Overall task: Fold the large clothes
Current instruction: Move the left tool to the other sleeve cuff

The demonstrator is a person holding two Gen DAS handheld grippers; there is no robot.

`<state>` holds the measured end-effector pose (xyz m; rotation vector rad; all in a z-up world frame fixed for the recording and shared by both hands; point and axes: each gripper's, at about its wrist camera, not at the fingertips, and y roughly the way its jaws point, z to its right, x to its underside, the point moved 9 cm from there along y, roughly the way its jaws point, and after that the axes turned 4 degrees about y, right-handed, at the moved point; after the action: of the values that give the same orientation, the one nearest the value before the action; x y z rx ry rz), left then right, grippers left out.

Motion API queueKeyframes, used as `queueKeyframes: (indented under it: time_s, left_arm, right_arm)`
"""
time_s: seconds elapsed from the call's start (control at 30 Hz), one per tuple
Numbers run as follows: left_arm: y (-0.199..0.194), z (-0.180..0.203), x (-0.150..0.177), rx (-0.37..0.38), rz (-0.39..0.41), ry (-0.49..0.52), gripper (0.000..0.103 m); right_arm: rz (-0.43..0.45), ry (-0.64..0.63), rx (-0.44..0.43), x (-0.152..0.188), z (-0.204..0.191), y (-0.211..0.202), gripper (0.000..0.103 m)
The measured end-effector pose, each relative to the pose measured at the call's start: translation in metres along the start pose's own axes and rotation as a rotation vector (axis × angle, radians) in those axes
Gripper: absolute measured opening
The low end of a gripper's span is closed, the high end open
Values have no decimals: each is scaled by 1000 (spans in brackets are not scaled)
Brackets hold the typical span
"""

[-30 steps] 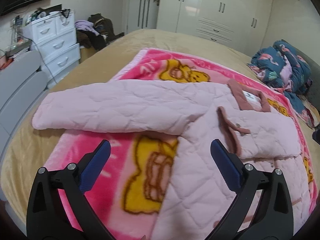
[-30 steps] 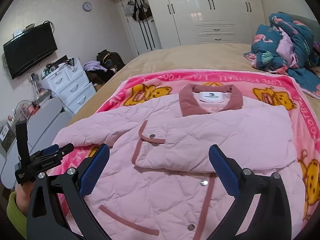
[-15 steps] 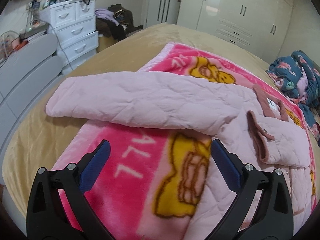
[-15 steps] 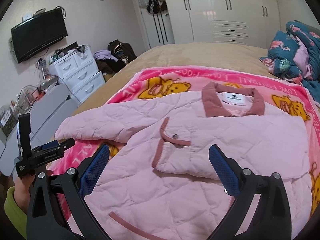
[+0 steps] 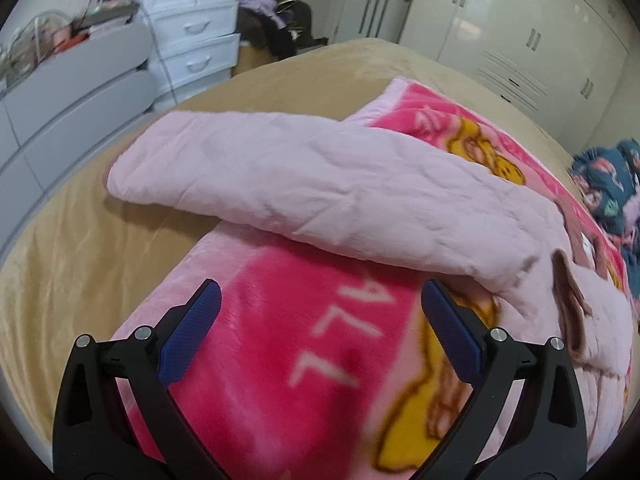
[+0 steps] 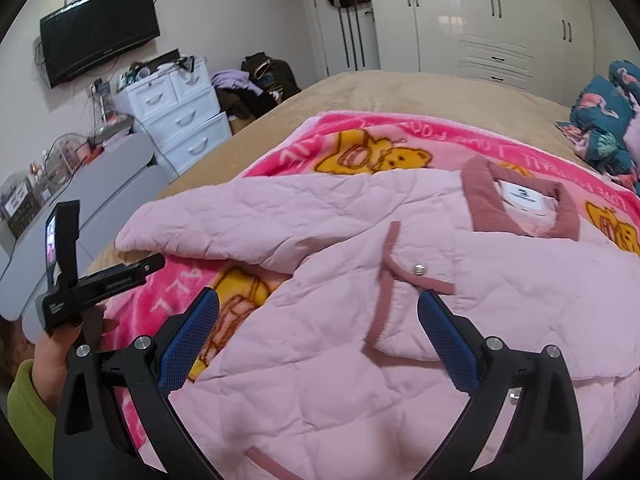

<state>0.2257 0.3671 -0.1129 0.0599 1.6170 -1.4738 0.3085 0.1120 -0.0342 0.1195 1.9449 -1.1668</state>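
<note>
Left wrist view: we see the left gripper (image 5: 320, 320) with jaws spread wide and nothing between them, above the pink cartoon blanket (image 5: 304, 344).
Right wrist view: the right gripper (image 6: 318, 328) likewise has its jaws spread and empty, over the front of the quilted pink jacket (image 6: 360, 360).
Jacket position: it lies face up on the blanket on the tan bed (image 5: 80, 248); one sleeve is already folded across the chest, and the outstretched sleeve (image 5: 280, 184) extends past the blanket edge onto the bed.
Risk, blanket pickup: we judge that jaws closing low near the sleeve could pinch the plush blanket along with it and drag both.
Risk, single-layer grip: the padding is thick; a shallow bite may take only the top layer and slip off during the lift.
Risk, disturbed fold: pulling the outstretched sleeve over may shift the sleeve already laid on the chest.
Hidden, cuff: the cuff end rolls under itself; we cannot tell its exact edge.
Hidden, hem: the jacket's lower edge is cut off behind the right gripper's arms.
Blur: the folded cuff trim (image 6: 384, 284) and the left view's near field are smeared.
Left hand (image 6: 56, 356): only partly visible in the right view, gripping the left tool.
</note>
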Motion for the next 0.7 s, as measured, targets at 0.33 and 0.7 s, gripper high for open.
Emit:
queueKeyframes:
  time_s: [0.33, 0.7]
  left_arm:
    - [25, -37, -5, 22, -16, -152, 94]
    - [43, -62, -34, 108, 19, -335, 94]
  right_arm:
    - [-50, -30, -26, 12, -27, 37, 99]
    - [-73, -10, -32, 20, -28, 51, 99]
